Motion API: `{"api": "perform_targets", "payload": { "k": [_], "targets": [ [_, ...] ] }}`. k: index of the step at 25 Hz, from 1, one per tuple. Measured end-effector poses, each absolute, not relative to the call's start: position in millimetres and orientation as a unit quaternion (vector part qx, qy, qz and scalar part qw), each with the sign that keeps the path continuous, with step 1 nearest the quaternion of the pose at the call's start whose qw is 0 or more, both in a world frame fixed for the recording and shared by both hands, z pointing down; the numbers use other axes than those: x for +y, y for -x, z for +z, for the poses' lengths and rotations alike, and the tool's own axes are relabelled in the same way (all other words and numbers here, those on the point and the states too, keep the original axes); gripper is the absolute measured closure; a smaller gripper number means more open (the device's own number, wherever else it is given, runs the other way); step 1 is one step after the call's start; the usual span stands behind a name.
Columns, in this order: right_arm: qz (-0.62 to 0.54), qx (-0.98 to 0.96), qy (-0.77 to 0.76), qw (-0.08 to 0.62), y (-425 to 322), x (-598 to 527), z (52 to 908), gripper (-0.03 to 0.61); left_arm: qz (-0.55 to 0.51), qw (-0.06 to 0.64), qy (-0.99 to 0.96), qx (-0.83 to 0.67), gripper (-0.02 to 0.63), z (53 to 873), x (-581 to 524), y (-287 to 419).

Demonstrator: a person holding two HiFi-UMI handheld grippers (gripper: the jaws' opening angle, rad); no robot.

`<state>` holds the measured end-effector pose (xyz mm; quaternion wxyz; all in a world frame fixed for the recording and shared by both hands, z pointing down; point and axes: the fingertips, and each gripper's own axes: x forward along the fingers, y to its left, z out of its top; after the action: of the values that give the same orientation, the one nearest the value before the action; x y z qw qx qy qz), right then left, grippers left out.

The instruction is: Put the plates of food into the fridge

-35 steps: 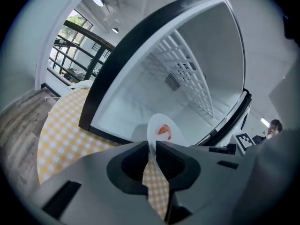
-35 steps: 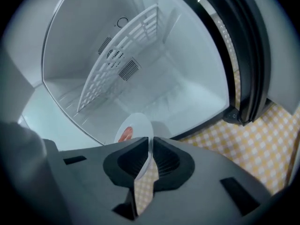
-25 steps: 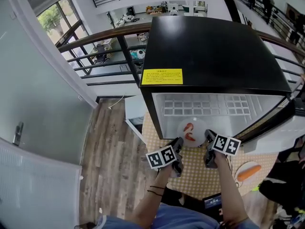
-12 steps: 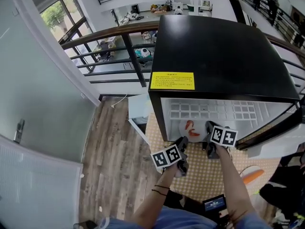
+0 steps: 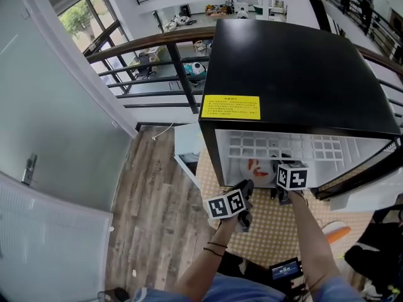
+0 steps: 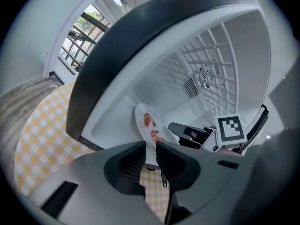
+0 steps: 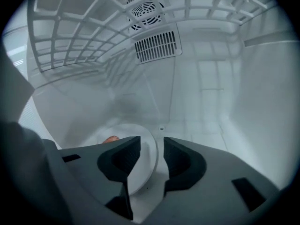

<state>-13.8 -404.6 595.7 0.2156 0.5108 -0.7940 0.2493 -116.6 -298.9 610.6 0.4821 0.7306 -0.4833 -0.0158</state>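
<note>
A white plate (image 5: 257,168) with reddish food lies on the floor inside the small black fridge (image 5: 302,61). My left gripper (image 5: 247,189) pinches the plate's near rim (image 6: 146,125) between its pads, and its jaws are starting to ease open. My right gripper (image 5: 283,163) reaches into the fridge at the plate's right side. Its jaws are opening: the plate's edge (image 7: 146,161) sits between them, and a gap shows beside the right pad. In the left gripper view the right gripper (image 6: 187,132) shows just behind the plate.
A white wire shelf (image 5: 277,146) spans the fridge above the plate, with a vent (image 7: 157,45) on the back wall. The fridge door (image 5: 359,175) stands open at the right. A yellow checked mat (image 5: 271,228) lies below, with a carrot on a plate (image 5: 337,233) at the right.
Both grippers have carried the plate forward, deeper into the fridge. The right gripper's jaws have parted from the plate's edge.
</note>
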Motion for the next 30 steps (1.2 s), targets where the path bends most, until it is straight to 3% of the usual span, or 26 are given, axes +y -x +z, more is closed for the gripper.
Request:
{"api": "perform_targets", "payload": {
  "k": [1, 2, 7, 13, 21, 30],
  "targets": [
    [0.248, -0.794, -0.514, 0.211, 13, -403, 594, 0.412, -0.009, 0.477, -0.733, -0.484, 0.551, 611, -299, 117],
    [0.248, -0.793, -0.518, 0.205, 11, -402, 593, 0.405, -0.003, 0.473, -0.736, -0.484, 0.55, 610, -299, 116],
    [0.24, -0.803, -0.512, 0.188, 8, -381, 580, 0.405, 0.026, 0.436, -0.761, -0.48, 0.549, 601, -288, 114],
    [0.238, -0.832, -0.475, 0.161, 5, -338, 559, 0.407, 0.11, 0.345, -0.814, -0.454, 0.55, 585, -256, 110],
    [0.248, -0.852, -0.446, 0.114, 1, -266, 512, 0.449, 0.122, 0.292, -0.85, -0.422, 0.549, 548, -200, 99],
    [0.272, -0.866, -0.41, 0.09, -18, -184, 479, 0.477, 0.058, 0.253, -0.858, -0.444, 0.551, 486, -153, 80]
  ]
}}
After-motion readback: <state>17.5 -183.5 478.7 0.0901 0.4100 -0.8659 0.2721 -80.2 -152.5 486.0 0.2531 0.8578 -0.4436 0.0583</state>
